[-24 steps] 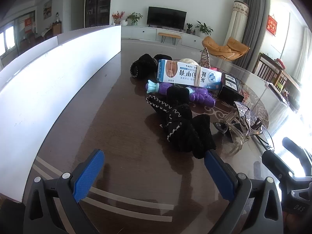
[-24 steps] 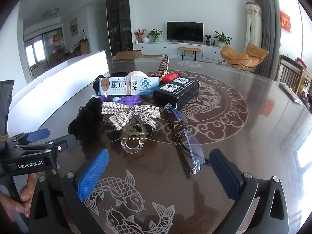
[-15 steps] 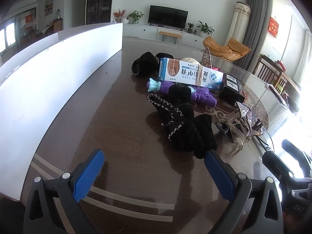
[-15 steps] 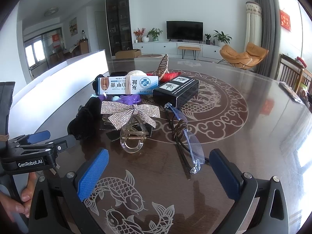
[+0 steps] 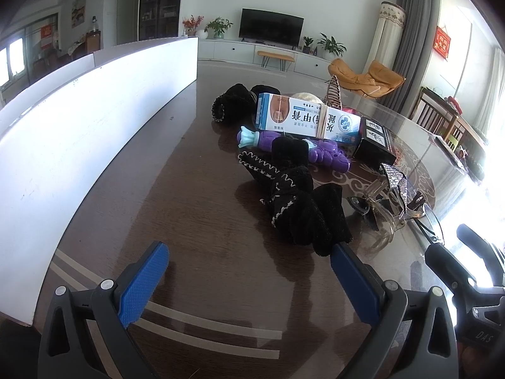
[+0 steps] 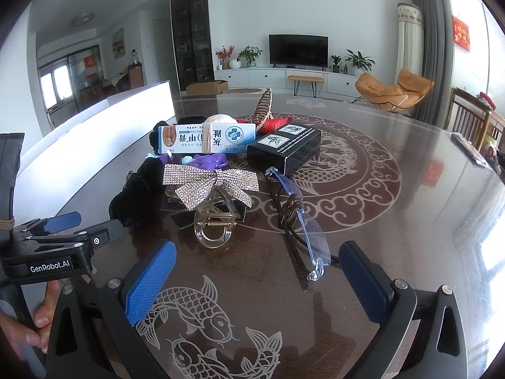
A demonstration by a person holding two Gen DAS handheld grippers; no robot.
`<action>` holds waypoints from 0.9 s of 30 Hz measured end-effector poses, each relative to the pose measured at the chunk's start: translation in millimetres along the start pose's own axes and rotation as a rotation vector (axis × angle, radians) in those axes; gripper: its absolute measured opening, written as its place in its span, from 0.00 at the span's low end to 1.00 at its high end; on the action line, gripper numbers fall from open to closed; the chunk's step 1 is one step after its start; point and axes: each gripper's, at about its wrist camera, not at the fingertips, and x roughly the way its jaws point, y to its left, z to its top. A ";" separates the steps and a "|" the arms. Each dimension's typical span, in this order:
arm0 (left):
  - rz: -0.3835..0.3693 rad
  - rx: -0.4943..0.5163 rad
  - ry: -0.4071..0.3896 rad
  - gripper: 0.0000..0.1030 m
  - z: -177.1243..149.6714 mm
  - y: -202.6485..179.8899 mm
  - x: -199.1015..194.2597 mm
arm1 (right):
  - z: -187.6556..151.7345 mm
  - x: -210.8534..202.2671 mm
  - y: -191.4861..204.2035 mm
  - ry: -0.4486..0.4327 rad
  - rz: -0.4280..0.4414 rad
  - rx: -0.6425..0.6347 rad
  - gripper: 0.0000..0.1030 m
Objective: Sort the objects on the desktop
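The table [image 6: 394,208] is dark, glossy wood with pale fish and cloud patterns. A long white board [image 5: 79,120] stands along its left side. The objects lie in one heap near the middle: black socks [image 5: 300,211], a white box [image 6: 206,139], a black box [image 6: 284,150], a hair clip [image 6: 213,202] and glasses [image 6: 303,224]. Behind is a living room with a TV [image 6: 298,50] and an orange chair [image 6: 394,90]. The left gripper [image 5: 249,281] and right gripper [image 6: 257,279] both stand wide apart over bare wood, holding nothing.
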 end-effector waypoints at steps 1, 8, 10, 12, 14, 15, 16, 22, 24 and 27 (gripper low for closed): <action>-0.001 0.000 0.000 1.00 -0.1 -0.2 -0.1 | 0.0 0.0 0.0 0.000 0.000 0.000 1.00; -0.001 0.003 0.003 1.00 -0.4 -0.7 0.5 | -0.4 -0.1 0.0 0.000 -0.001 0.001 1.00; -0.001 0.005 0.003 1.00 -0.5 -1.1 0.7 | -0.4 0.0 0.0 0.001 -0.002 0.001 1.00; -0.001 0.006 0.005 1.00 -0.4 -1.1 1.2 | -0.4 0.2 0.0 0.002 -0.003 0.000 1.00; -0.001 0.006 0.006 1.00 -0.6 -1.2 1.5 | -0.6 0.8 0.0 0.005 -0.005 0.000 1.00; -0.001 0.006 0.006 1.00 -0.5 -1.2 1.5 | -0.7 1.0 0.1 0.005 -0.006 0.000 1.00; -0.001 0.007 0.009 1.00 -0.6 -1.3 1.9 | -0.8 1.4 0.4 0.006 -0.008 -0.001 1.00; 0.007 0.029 0.041 1.00 -1.5 -0.1 5.3 | 0.6 9.9 0.7 0.052 -0.037 0.004 1.00; 0.017 0.043 0.053 1.00 -2.8 -0.6 6.7 | 1.0 10.6 -0.2 0.058 -0.040 0.008 1.00; 0.021 0.055 0.058 1.00 -4.0 -1.5 7.0 | 0.4 9.8 -0.3 0.052 -0.041 0.008 1.00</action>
